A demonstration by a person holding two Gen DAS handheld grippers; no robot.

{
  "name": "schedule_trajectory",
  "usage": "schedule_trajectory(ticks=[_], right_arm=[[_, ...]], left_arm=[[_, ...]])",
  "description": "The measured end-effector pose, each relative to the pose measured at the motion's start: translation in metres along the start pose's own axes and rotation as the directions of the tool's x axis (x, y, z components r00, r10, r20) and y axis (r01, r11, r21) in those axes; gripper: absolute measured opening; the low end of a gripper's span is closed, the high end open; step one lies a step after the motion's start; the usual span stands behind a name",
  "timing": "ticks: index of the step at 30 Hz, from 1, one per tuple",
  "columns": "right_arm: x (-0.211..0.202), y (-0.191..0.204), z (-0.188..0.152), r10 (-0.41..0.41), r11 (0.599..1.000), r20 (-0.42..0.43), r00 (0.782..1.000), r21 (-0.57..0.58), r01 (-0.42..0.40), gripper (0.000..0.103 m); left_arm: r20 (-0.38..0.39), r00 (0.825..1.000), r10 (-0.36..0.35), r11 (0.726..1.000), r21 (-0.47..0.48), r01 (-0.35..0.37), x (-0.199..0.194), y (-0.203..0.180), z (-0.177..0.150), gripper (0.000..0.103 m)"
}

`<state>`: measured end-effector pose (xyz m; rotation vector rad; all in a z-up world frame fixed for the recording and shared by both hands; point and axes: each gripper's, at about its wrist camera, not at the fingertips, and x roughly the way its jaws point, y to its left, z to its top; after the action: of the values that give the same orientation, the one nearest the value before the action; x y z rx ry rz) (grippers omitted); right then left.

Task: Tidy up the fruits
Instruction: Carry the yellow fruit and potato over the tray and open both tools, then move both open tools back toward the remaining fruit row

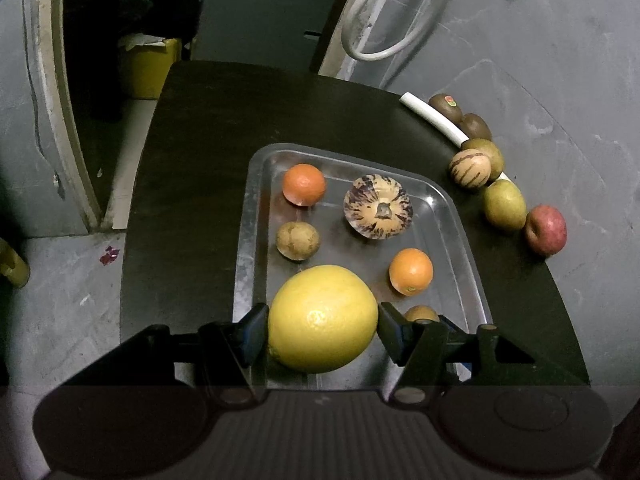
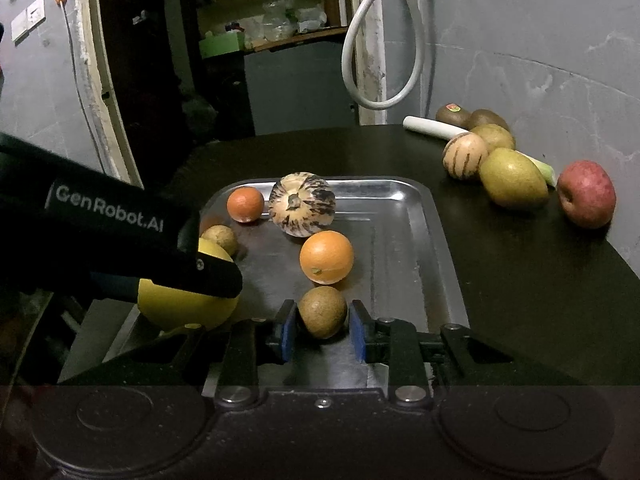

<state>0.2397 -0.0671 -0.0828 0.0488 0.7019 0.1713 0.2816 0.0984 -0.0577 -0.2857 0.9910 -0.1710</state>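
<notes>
From the left wrist, your left gripper [image 1: 323, 330] is half spread around the big yellow citrus [image 1: 322, 319], a pad against each flank at its widest girth, at the near end of the metal tray [image 1: 256, 216]. Judge it heavy and round, with a waxy, pebbled rind that could roll out of a pinch; keep hold across the middle, not near the top. In the tray beyond lie two oranges [image 1: 304, 184], [image 1: 411, 271], a small brown fruit [image 1: 298, 240] and a striped melon [image 1: 378, 211], all close enough to get nudged. Off the tray to the right, near the wall, sit kiwis [image 1: 445, 106], a striped fruit [image 1: 469, 168], a pear [image 1: 504, 204] and a red apple [image 1: 546, 230] beside a white tube [image 1: 432, 115].

From the right wrist, your right gripper [image 2: 323, 326] is nearly closed on a small brown round fruit [image 2: 322, 311] at the tray's near edge; the blue pads [image 2: 288, 334] sit at its sides, though a thin gap may remain. It looks light and firm with a rough skin, so a gentle squeeze at the midline should do. The left gripper's arm [image 2: 120, 236] crosses just to the left, and the near orange [image 2: 326, 256] lies right behind the brown fruit, so mind both.
</notes>
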Motion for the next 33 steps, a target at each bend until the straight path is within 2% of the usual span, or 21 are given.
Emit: schedule_trajectory(ticks=[3,5,7,9,11,14,16,19,21,26,33], right_arm=[[-0.004,-0.001,0.000,-0.018,1.000,0.000,1.000,0.005,0.018,0.041],[-0.009,-0.002,-0.001,-0.032,0.999,-0.001,0.999,0.009,0.032,0.053],[-0.016,-0.004,-0.003,-0.044,0.999,-0.002,0.999,0.009,0.044,0.058],[-0.025,-0.007,-0.003,-0.054,0.998,0.001,0.999,0.012,0.054,0.066],[-0.037,-0.010,-0.004,-0.061,0.998,0.010,0.998,0.019,0.061,0.077],[-0.054,-0.012,-0.005,-0.064,0.998,0.013,0.998,0.018,0.063,0.086],[-0.066,-0.013,-0.007,-0.057,0.998,0.008,0.998,0.010,0.057,0.091],[-0.082,-0.013,-0.011,-0.039,0.999,-0.004,0.999,0.001,0.039,0.099],[-0.093,-0.013,-0.013,-0.012,1.000,-0.018,1.000,-0.004,0.012,0.102],[-0.113,-0.016,-0.022,0.030,1.000,-0.072,0.997,-0.005,-0.030,0.102],[-0.131,-0.029,-0.038,-0.033,0.999,-0.143,0.989,0.001,0.034,0.102]], left_arm=[[-0.007,1.000,-0.003,1.000,0.003,0.003,0.000,0.000,0.001,0.064],[-0.019,1.000,-0.010,1.000,0.002,0.010,0.001,0.000,0.003,0.063],[-0.030,0.999,-0.020,1.000,-0.010,0.020,0.000,0.002,0.004,0.067],[-0.027,0.998,-0.048,0.998,-0.030,0.047,-0.004,0.005,0.003,0.075],[-0.024,0.998,-0.060,0.997,-0.044,0.059,-0.009,0.006,0.001,0.078],[-0.009,0.997,-0.076,0.996,-0.053,0.075,-0.021,0.005,-0.004,0.084],[0.003,0.997,-0.077,0.995,-0.055,0.077,-0.031,0.005,-0.009,0.086],[0.026,0.997,-0.067,0.996,-0.052,0.068,-0.049,0.006,-0.018,0.095],[0.045,0.998,-0.044,0.999,-0.031,0.045,-0.062,0.007,-0.027,0.100],[0.038,0.999,0.007,0.997,0.080,-0.010,-0.082,0.008,-0.052,0.101],[0.010,1.000,0.019,0.982,0.185,-0.020,-0.093,0.002,-0.079,0.102]])
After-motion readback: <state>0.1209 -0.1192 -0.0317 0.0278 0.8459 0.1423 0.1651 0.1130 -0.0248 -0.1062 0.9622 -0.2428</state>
